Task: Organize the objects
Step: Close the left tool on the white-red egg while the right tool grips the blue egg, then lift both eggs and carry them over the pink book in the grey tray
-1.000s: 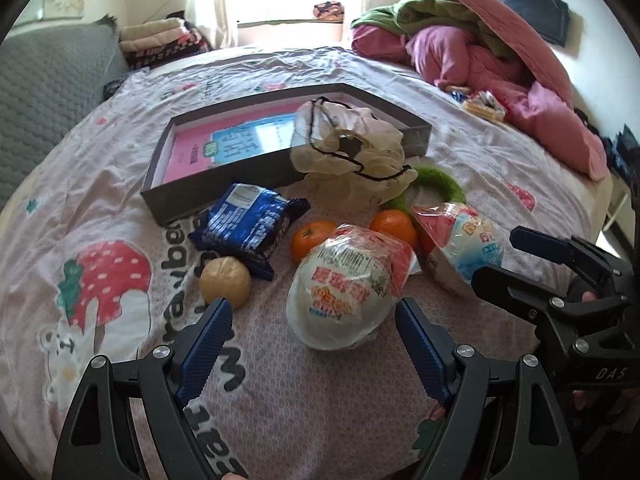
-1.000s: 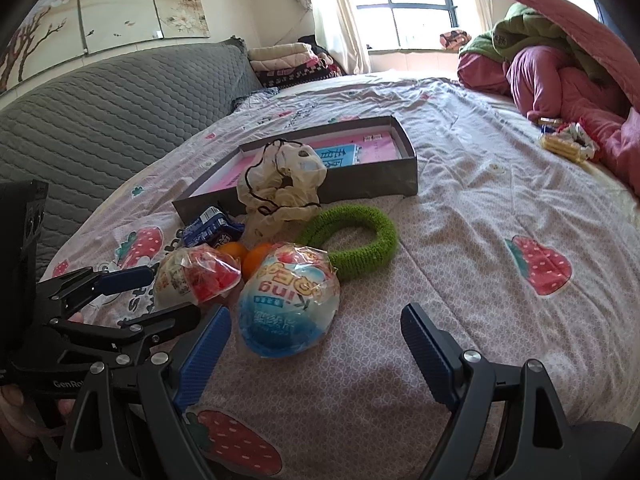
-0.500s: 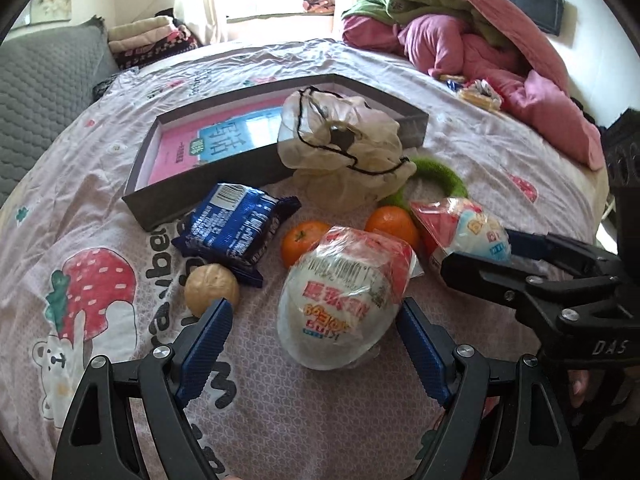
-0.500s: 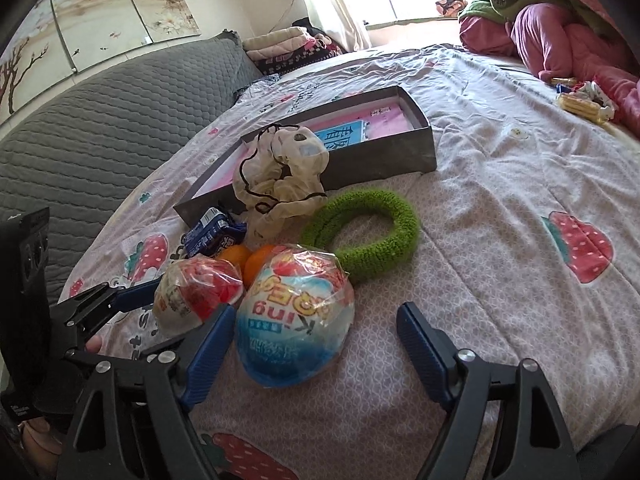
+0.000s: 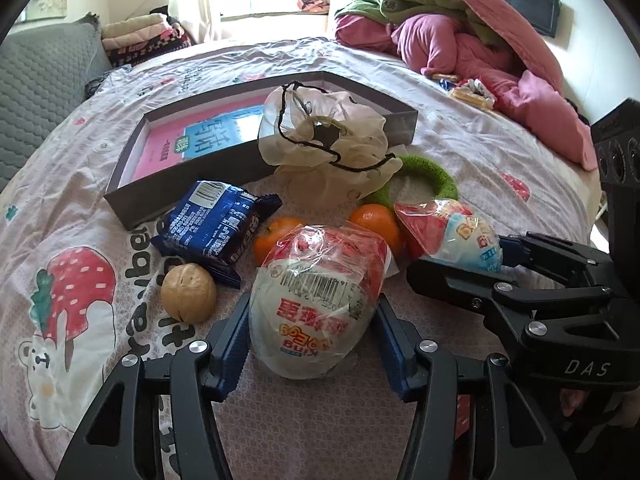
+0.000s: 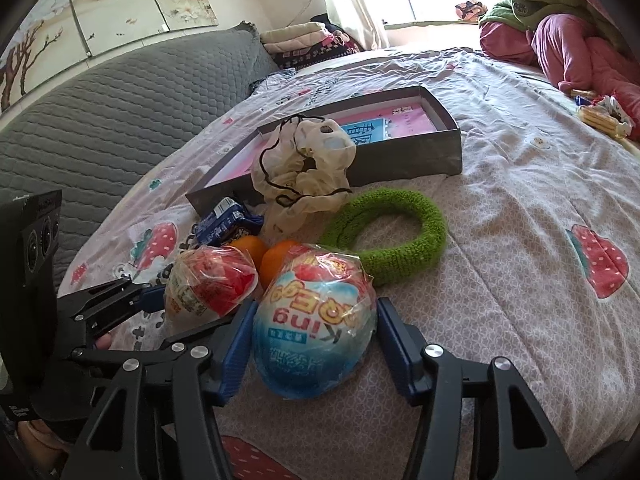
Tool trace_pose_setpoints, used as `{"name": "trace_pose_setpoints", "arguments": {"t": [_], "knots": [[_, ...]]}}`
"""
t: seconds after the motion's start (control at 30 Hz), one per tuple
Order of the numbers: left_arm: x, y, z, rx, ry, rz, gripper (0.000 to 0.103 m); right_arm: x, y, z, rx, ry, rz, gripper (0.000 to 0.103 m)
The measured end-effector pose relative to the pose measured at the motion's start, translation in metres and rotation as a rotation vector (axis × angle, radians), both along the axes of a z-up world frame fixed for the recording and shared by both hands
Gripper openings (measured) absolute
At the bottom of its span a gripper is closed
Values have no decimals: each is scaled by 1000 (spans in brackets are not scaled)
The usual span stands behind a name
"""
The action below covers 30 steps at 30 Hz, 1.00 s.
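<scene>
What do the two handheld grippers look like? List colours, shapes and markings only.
Both the left gripper and the right gripper have angular black frames with triangular cut-outs, silver screw heads and ribbed blue finger pads. In the left wrist view the right gripper's body carries white "DAS" lettering. No cables or sleeves show.

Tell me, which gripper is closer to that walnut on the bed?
Left. The left gripper closes around the red-and-white egg right beside the walnut; the right gripper, around the blue egg, sits farther off.

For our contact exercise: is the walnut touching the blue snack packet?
Apart. The left wrist view shows bedsheet between the walnut and the blue snack packet.
</scene>
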<state>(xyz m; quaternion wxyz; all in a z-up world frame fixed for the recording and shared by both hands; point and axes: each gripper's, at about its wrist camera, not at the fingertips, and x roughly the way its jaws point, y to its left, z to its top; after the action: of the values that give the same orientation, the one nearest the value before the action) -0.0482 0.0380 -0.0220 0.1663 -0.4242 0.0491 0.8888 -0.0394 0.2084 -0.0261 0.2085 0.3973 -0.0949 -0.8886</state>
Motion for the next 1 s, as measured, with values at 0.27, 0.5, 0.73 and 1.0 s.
{"name": "trace_pose_setpoints", "arguments": {"t": [0.27,0.5,0.73,1.0], "knots": [[11,-4,9,41,33,-4,58,10,2,12,-1,70,11,59],[14,-16,22,118,57,26,58,19,-2,27,56,172,0,59],[13,-33,29,162,78,81,58,26,-8,36,102,243,8,59],[17,-35,41,154,135,120,58,32,-12,48,154,328,13,59]]}}
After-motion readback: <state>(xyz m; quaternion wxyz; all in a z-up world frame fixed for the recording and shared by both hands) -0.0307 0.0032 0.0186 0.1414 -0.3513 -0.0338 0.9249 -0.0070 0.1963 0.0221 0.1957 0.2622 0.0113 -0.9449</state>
